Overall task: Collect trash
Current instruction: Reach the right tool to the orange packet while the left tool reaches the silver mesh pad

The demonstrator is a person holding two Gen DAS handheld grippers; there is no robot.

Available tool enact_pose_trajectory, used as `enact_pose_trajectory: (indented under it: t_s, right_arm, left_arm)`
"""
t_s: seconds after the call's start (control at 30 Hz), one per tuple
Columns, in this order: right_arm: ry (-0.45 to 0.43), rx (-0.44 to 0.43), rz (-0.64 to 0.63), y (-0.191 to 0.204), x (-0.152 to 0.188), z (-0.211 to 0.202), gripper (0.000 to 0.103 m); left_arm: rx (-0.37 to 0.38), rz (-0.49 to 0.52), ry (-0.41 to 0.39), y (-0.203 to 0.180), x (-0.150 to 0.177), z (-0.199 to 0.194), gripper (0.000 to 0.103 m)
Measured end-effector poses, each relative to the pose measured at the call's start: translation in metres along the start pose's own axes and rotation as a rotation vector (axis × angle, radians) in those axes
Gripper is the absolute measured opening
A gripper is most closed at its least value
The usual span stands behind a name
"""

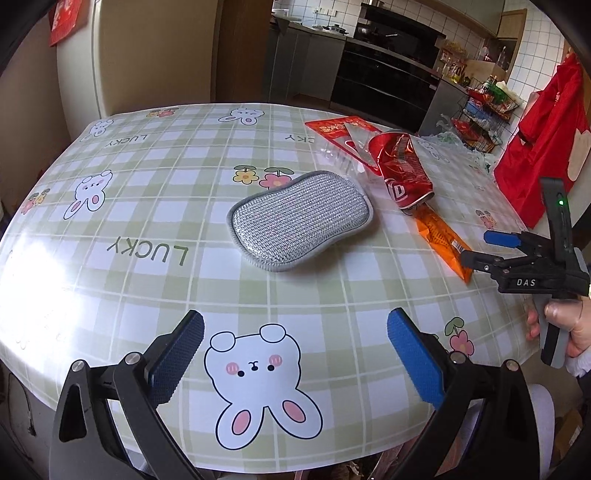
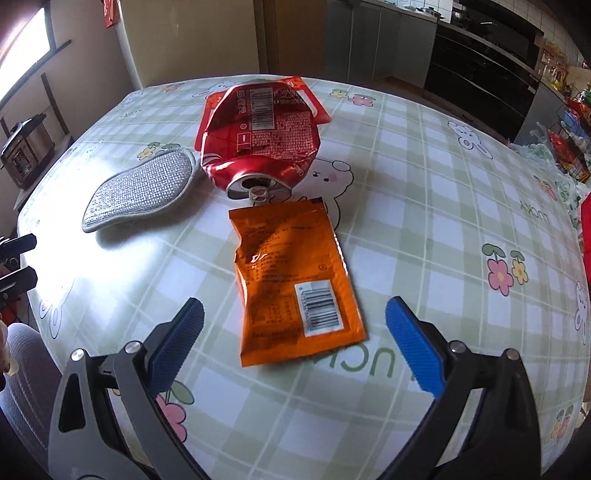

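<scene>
A home kitchen and dining corner, this one. The surface (image 1: 155,206) wears a pale green checked cloth printed with bunnies, flowers and "LUCKY". Beyond its far edge runs a dark built-in oven (image 1: 384,79) under a counter with pots (image 1: 334,28) and white wall tiles. To the right of the surface stands a wire rack (image 1: 480,118) crammed with packets, plus a red bag (image 1: 543,147).

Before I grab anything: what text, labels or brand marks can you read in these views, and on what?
"LUCKY": printed on the tablecloth, several times.
"DAS": on the body of the right claw.
A big letter, perhaps "D": on the crushed red can; I can't be sure.
Can's fine print and barcode: too small.
Orange wrapper: barcode and print unreadable.
Flat red packet: characters blurred.
</scene>
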State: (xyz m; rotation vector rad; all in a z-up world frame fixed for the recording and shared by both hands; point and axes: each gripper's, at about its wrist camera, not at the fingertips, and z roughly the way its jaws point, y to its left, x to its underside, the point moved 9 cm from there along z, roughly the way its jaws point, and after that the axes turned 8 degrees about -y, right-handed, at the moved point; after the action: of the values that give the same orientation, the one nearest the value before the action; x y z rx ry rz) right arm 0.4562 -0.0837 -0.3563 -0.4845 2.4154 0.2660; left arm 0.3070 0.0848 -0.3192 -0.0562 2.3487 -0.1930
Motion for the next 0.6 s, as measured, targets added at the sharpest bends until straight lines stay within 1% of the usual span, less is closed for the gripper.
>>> enact_pose_trajectory:
  t_s: [0.2, 0.3, 0.37, 0.6]
  right_arm:
    - [0.032, -0.018, -0.003, -0.002, -0.006, 0.021, 0.096]
    - [0.043, -0.010, -0.045, 0.001, -0.006, 0.028, 0.092]
    - [0.055, -0.007, -0.050, 0.001, -0.003, 0.032, 0.091]
    - [0.044, -0.011, -0.054, 0.000, -0.005, 0.039, 0.094]
  left_arm:
    - [0.001, 0.003, 0.017, 0.001, 0.004, 0.010, 0.097]
    - [-0.001, 0.001, 0.022, 0.003, 0.005, 0.012, 0.097]
    - [-0.001, 0.001, 0.019, 0.003, 0.004, 0.013, 0.097]
    - [-0.002, 0.003, 0.019, 0.002, 0.004, 0.014, 0.097]
